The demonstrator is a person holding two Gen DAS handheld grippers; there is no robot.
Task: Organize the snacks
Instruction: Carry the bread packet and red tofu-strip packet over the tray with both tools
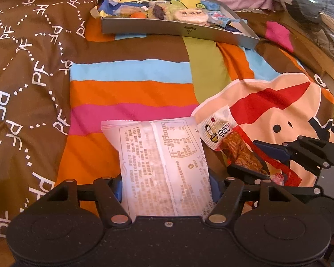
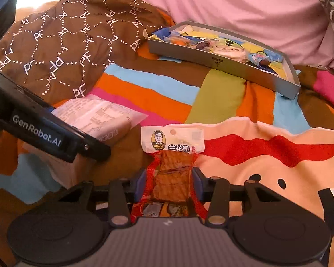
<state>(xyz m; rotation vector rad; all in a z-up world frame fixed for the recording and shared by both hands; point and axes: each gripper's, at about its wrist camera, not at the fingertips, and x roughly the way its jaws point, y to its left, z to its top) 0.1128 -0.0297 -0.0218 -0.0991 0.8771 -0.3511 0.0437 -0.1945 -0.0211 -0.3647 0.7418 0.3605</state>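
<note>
Snack packets both gripped: left tool clamps the white packet, right tool pinches the red-edged snack; open striped bedspread before the tray.

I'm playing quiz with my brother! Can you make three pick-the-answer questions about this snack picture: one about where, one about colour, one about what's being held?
1. Where is the grey tray?
A. on the striped blanket
B. on the floor
C. on a chair

2. What colour is the left gripper's packet?
A. green
B. white
C. black

3. The tofu skewer packet is:
A. in the tray
B. torn open
C. clamped in the right gripper

Answers: 1 A, the tray rests on the blanket; 2 B, white with printed text; 3 C, jaws press both sides.
</note>
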